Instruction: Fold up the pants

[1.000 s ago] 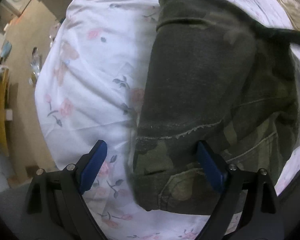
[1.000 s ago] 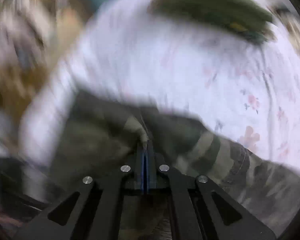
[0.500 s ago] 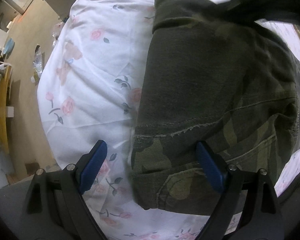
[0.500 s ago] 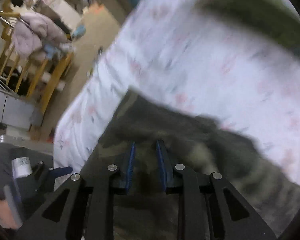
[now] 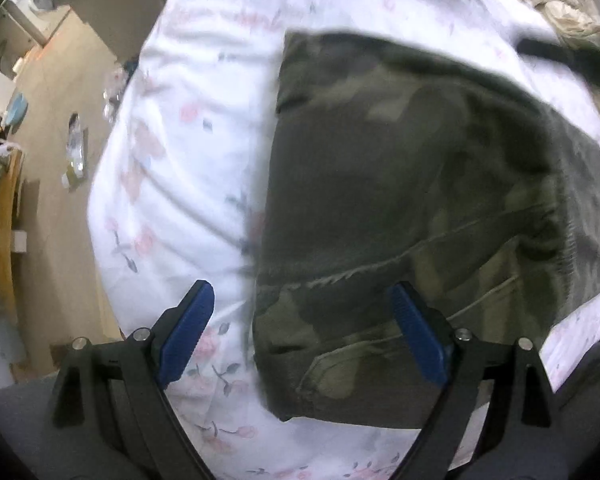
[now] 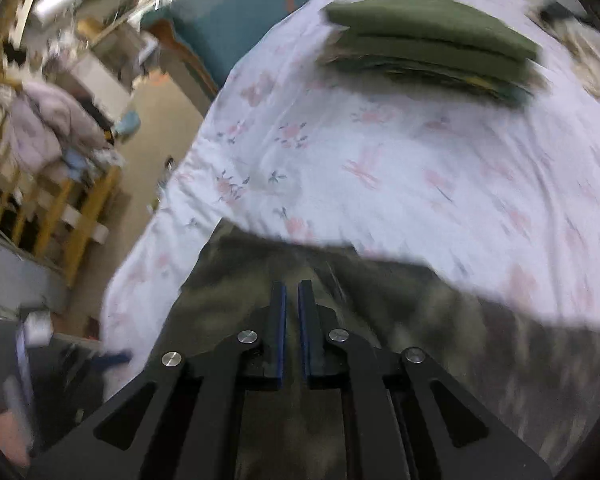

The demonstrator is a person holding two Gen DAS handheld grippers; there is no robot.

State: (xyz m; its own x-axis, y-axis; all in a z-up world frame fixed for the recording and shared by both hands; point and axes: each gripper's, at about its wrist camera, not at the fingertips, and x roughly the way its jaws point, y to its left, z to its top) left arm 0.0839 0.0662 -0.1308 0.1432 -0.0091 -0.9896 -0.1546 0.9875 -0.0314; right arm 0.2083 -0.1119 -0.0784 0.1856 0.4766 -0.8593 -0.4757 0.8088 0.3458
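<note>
Camouflage pants lie folded on a white floral bed sheet. My left gripper points straight down over their near left corner. It is open wide, one pad over the sheet and the other over the cloth, touching nothing. In the right wrist view the pants sit blurred below my right gripper. Its jaws are closing, with a thin gap left and nothing between them. It hangs clear above the cloth.
A stack of folded green garments rests at the far side of the bed. Off the bed's left edge are bare floor with small litter, a yellow wooden rack draped with clothes, and a teal sofa.
My right gripper let go of the pants fold it pinched, opened, then narrowed again while lifting and tilting up. The left gripper rose slightly, still open.
</note>
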